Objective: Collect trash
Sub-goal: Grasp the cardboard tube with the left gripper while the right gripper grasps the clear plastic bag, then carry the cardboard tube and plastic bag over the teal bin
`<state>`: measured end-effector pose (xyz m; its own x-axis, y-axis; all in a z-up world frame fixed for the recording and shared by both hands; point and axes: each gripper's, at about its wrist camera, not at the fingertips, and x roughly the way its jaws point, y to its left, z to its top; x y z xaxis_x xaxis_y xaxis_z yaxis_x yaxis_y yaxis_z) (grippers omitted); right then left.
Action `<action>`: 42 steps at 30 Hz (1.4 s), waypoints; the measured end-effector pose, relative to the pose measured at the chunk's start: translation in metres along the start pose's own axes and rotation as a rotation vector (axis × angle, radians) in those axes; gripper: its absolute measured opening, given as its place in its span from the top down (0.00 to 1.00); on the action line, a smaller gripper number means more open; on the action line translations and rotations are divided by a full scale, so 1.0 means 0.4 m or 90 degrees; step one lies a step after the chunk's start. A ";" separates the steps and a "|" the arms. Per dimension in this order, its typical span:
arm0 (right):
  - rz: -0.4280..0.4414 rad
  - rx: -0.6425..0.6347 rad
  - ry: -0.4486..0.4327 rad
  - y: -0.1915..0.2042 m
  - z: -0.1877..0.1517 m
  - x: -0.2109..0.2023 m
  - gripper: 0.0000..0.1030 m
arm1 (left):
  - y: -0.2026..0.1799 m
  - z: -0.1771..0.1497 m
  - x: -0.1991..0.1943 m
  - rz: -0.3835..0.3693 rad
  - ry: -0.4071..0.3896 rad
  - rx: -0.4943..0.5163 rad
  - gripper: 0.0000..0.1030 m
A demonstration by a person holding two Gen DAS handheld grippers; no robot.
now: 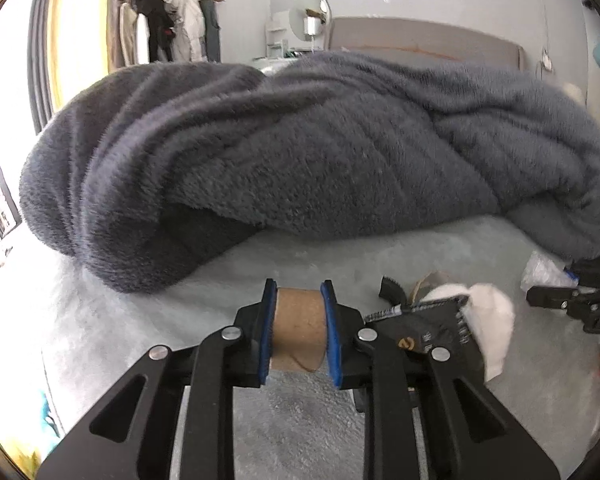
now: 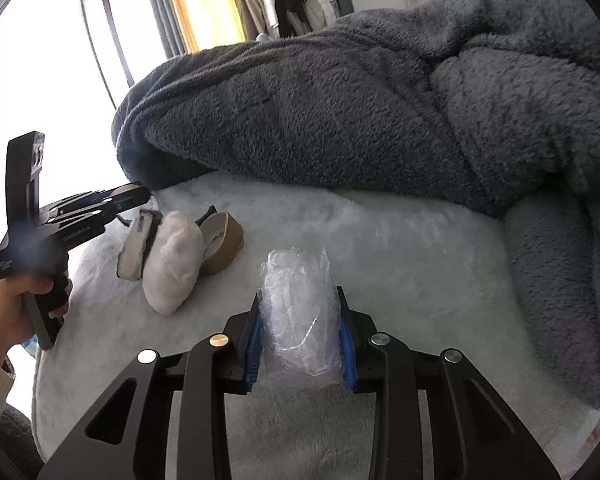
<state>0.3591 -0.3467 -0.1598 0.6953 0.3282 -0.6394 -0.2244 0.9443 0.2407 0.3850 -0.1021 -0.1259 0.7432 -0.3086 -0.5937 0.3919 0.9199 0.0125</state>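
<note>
Black packet (image 1: 428, 332) print unreadable; tape roll (image 2: 224, 248) half hidden behind white wad (image 2: 172, 264).

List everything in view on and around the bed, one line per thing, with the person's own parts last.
cardboard tube: one, brown, clamped in the left gripper
clear plastic wrap: one wad, transparent, clamped in the right gripper
white tissue wad: one, white, on the sheet among the trash
tape roll: one, tan, beside the tissue
black wrapper: one, black, next to the tissue
blanket: one, dark grey, heaped behind
bed sheet: one, pale grey
clothes rack: one, by the window
left gripper: black, blue pads
right gripper: black, blue pads
hand: one, holding the left gripper's handle
</note>
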 end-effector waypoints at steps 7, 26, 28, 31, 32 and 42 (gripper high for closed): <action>-0.010 0.041 -0.016 0.025 -0.008 -0.047 0.69 | -0.018 -0.006 -0.080 0.005 -0.019 0.001 0.77; -0.003 0.102 -0.058 0.154 -0.040 -0.176 0.69 | -0.013 -0.152 -0.352 0.119 -0.037 -0.073 0.77; 0.010 0.095 -0.056 0.182 -0.050 -0.184 0.69 | -0.011 -0.173 -0.379 0.130 -0.032 -0.086 0.77; 0.028 0.076 -0.052 0.225 -0.065 -0.194 0.69 | -0.005 -0.197 -0.406 0.150 -0.023 -0.100 0.77; 0.031 0.070 -0.053 0.237 -0.069 -0.199 0.69 | 0.000 -0.209 -0.416 0.157 -0.018 -0.108 0.77; 0.054 0.028 -0.054 0.364 -0.082 -0.216 0.69 | 0.062 -0.286 -0.459 0.190 0.020 -0.149 0.77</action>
<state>0.2439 -0.2368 -0.0937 0.7312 0.4018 -0.5512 -0.2562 0.9107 0.3240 0.1963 0.0049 -0.1089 0.7874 -0.0144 -0.6163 0.0233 0.9997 0.0064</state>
